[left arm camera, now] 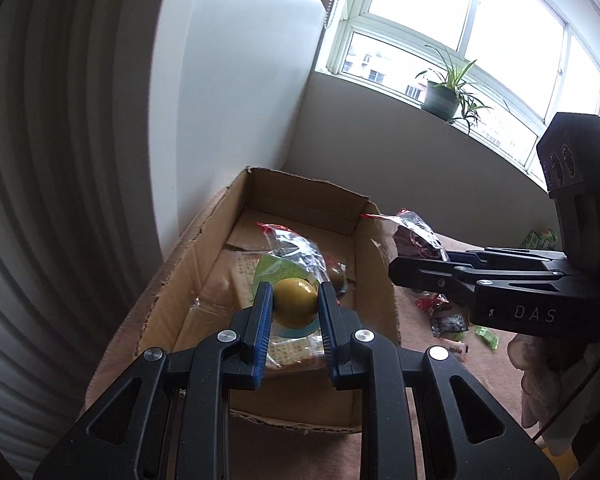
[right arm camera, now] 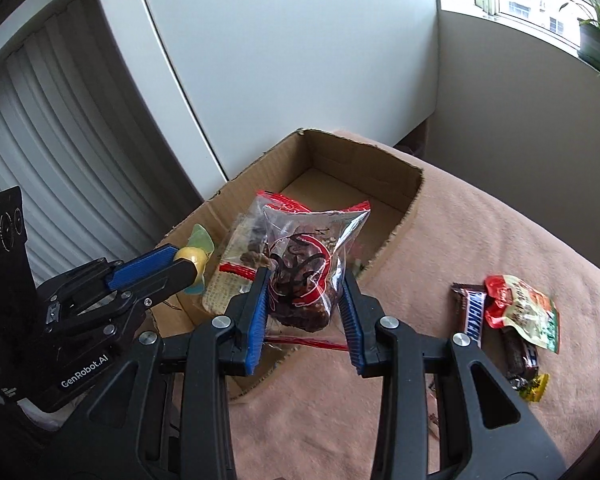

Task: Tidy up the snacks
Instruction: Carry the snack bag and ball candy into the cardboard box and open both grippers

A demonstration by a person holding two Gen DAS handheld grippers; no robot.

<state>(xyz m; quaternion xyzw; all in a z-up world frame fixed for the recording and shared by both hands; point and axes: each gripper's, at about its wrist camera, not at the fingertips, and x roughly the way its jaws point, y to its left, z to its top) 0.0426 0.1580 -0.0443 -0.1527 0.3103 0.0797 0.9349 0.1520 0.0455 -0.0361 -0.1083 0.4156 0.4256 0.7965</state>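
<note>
My left gripper (left arm camera: pixel 295 295) is shut on a small yellow jelly cup (left arm camera: pixel 294 304) with a green and blue foil lid, held above the open cardboard box (left arm camera: pixel 168 280). In the right wrist view the same left gripper (right arm camera: pixel 188 262) pinches the jelly cup (right arm camera: pixel 191 257) over the box's left wall. My right gripper (right arm camera: pixel 305 278) is shut on a clear bag of dark brown snacks with red trim (right arm camera: pixel 306 272), held over the box's (right arm camera: pixel 410 188) right wall. The left wrist view shows the right gripper (left arm camera: pixel 404 268) with that bag (left arm camera: pixel 414 236) beside the box. A clear bag with a red strip (left arm camera: pixel 296 246) lies inside the box.
On the pink cloth (right arm camera: pixel 480 240) to the right lie a Snickers bar (right arm camera: pixel 472 314), a red and green snack pouch (right arm camera: pixel 524 312), a dark bar and a yellow candy (right arm camera: pixel 534 386). A white wall and a slatted door stand behind the box. A potted plant (left arm camera: pixel 444 96) sits on the windowsill.
</note>
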